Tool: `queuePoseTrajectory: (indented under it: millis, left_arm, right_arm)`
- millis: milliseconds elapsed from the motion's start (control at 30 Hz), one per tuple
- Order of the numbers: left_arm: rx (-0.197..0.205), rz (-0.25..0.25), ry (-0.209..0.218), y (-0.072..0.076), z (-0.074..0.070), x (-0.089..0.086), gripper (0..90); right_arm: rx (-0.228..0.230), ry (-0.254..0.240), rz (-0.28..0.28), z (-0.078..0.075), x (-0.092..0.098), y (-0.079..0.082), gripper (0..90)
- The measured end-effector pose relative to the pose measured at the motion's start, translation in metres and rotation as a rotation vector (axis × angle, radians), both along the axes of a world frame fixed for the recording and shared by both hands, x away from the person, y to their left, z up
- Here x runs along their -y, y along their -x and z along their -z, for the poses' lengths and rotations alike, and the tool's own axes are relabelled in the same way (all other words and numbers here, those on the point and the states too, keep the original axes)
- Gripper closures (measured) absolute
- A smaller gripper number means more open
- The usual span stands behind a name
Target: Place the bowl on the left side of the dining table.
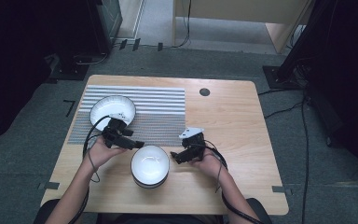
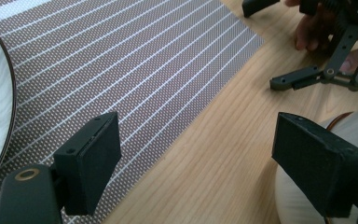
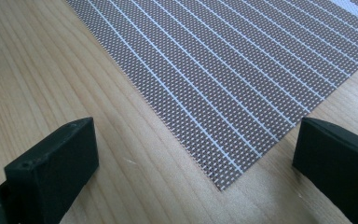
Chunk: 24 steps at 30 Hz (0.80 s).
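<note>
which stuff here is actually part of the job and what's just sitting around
In the job:
- left gripper, open, beside the near bowl
- right gripper, open, on its other side
- near bowl on the bare table
- far bowl on the striped placemat

Just lying about:
- dark round spot in the table
- cables on the floor

The high view looks forward and down from above the person's side, taking in the whole table (image 1: pixel 223 116). The left gripper view sits low and close over the striped placemat (image 2: pixel 121 70), facing across its edge onto bare wood. The right gripper view, equally near, faces the same placemat's corner; both share mat and tabletop.
</note>
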<state>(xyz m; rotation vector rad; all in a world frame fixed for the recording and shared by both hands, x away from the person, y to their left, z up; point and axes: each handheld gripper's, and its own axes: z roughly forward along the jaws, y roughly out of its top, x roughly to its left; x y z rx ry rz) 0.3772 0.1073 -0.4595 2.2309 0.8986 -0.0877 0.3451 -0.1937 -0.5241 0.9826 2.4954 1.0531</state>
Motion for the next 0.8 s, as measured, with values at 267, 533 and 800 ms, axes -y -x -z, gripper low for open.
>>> queuePoseTrajectory:
  millis: [267, 533, 800]
  left_arm:
    - [0.009, 0.017, 0.005, 0.004, -0.009, 0.0, 15.2]
    - [0.015, 0.042, -0.002, 0.008, -0.016, 0.0, 16.3]
    - [0.011, 0.065, 0.011, 0.012, -0.024, 0.003, 16.5]
  right_arm:
    - [0.0, -0.001, 0.001, 0.0, 0.0, 0.0, 0.0]
    - [0.0, 0.001, 0.0, 0.0, 0.0, 0.0, 0.0]
    - [0.0, 0.001, 0.001, 0.0, 0.0, 0.0, 0.0]
